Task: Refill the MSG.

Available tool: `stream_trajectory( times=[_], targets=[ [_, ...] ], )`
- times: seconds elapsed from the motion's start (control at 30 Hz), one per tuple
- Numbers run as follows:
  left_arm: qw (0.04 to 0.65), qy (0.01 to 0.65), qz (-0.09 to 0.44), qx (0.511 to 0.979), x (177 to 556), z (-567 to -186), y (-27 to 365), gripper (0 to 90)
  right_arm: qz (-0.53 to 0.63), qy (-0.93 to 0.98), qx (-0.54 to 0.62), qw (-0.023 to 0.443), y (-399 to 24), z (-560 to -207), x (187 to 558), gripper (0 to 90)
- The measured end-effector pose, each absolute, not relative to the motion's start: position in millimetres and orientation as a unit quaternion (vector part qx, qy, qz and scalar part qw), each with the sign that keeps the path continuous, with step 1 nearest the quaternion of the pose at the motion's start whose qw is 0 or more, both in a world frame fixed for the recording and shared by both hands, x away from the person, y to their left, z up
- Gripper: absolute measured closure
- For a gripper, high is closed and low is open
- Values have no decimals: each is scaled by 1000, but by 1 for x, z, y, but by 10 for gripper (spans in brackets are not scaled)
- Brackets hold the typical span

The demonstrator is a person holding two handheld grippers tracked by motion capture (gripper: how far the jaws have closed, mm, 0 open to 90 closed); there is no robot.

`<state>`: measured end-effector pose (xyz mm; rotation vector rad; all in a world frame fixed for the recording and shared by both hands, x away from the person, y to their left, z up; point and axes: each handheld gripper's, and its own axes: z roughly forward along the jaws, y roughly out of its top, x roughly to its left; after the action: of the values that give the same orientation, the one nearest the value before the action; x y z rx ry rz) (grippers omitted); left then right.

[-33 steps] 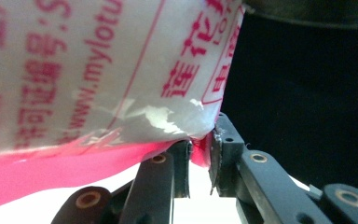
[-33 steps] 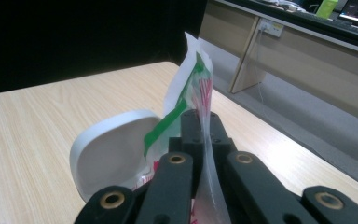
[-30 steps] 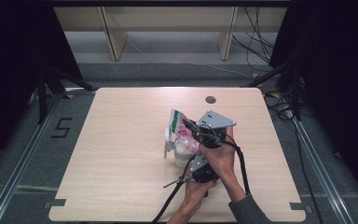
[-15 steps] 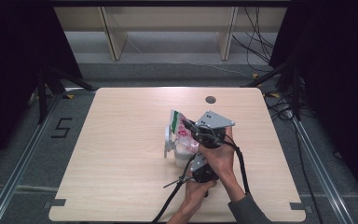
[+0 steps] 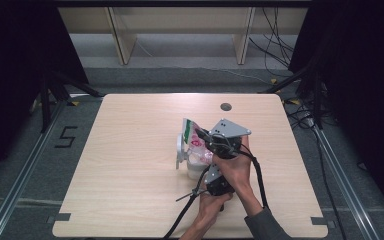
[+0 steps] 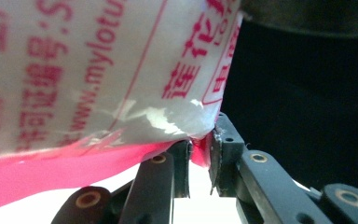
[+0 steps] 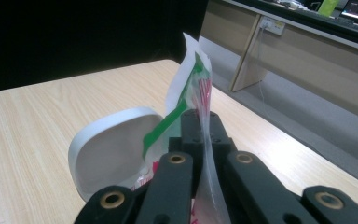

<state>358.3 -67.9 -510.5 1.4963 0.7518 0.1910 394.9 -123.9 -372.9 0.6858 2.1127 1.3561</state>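
A printed plastic bag (image 5: 192, 137) is held upright just right of the desk's (image 5: 130, 165) middle, towards its near edge, beside an open white tub (image 5: 186, 157); the right gripper (image 7: 204, 122) is clamped on the bag's upper edge, its jaws pressed onto the film; the left gripper (image 6: 200, 151) is pinched on a lower pink corner. If the two are drawn apart, a tear may well be started, or the thin film slipped from one grip; the light tub could be tipped by the bag brushing its lid (image 7: 109, 144).
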Motion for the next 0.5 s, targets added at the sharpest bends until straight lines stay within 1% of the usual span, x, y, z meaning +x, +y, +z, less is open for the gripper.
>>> stream_trajectory(
  times=[0.07,0.13,0.2,0.23,0.37,0.43,0.5],
  targets=[
    [681,330,77,649,359,-510,-69,794,506,782,248,267,-125,-371,394,900],
    [682,332,76,648,359,-510,-69,794,510,778,247,272,-125,-370,394,900],
    [671,334,81,657,358,-510,-68,794,505,783,253,260,-124,-371,394,900],
    [668,333,82,660,358,-511,-68,794,506,778,258,267,-124,-372,394,900],
    [670,333,82,659,358,-510,-68,794,507,780,257,261,-124,-371,393,900],
    [669,333,82,660,358,-510,-68,794,506,780,249,272,-125,-372,395,900],
    [671,331,82,659,358,-511,-68,794,505,781,248,272,-125,-371,395,900]
  ],
)
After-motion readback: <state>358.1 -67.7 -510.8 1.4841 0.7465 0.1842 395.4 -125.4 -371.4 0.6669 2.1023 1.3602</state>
